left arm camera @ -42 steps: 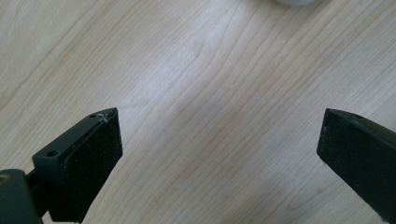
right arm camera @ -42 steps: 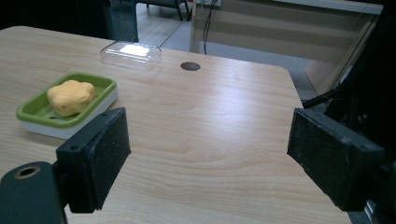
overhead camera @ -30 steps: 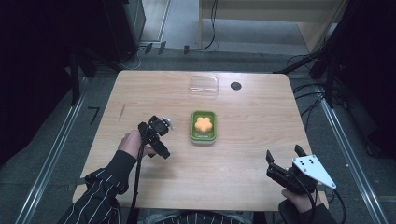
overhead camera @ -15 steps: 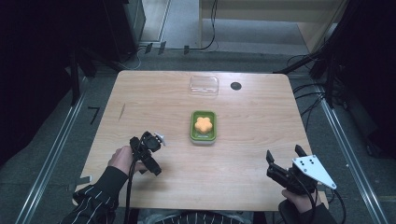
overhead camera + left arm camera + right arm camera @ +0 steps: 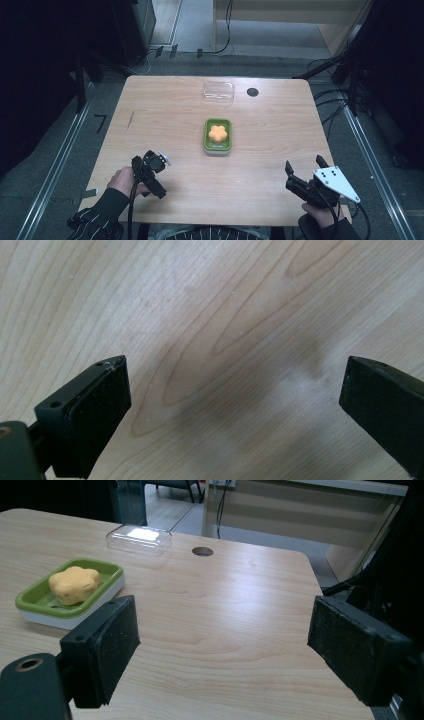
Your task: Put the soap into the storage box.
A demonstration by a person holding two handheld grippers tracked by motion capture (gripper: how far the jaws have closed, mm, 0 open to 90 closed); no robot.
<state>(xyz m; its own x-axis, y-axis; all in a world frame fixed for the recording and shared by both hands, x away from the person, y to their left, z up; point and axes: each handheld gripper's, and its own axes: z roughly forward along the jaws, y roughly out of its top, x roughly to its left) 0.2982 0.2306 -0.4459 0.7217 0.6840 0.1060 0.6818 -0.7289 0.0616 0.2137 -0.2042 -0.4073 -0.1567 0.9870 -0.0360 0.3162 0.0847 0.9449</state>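
A green soap dish [image 5: 218, 148] [image 5: 107, 572] sits mid-table with an orange flower-shaped soap [image 5: 218, 133] [image 5: 73, 584] in it. A clear plastic lid [image 5: 218, 91] [image 5: 138, 537] lies farther back. My left gripper [image 5: 150, 172] [image 5: 235, 405] is near the table's front left, pointed down at bare wood, open with nothing between its jaws. My right gripper [image 5: 302, 175] [image 5: 222, 652] is at the front right corner, open and empty, looking across the table toward the dish.
A round dark hole [image 5: 252, 92] [image 5: 202, 551] lies in the wooden table [image 5: 280, 140] beside the lid. Cables and dark equipment stand on the floor around the table. A wooden bench is beyond the far edge.
My left gripper has drawn back from beside the dish toward the front left of the table. The right gripper has stayed put.
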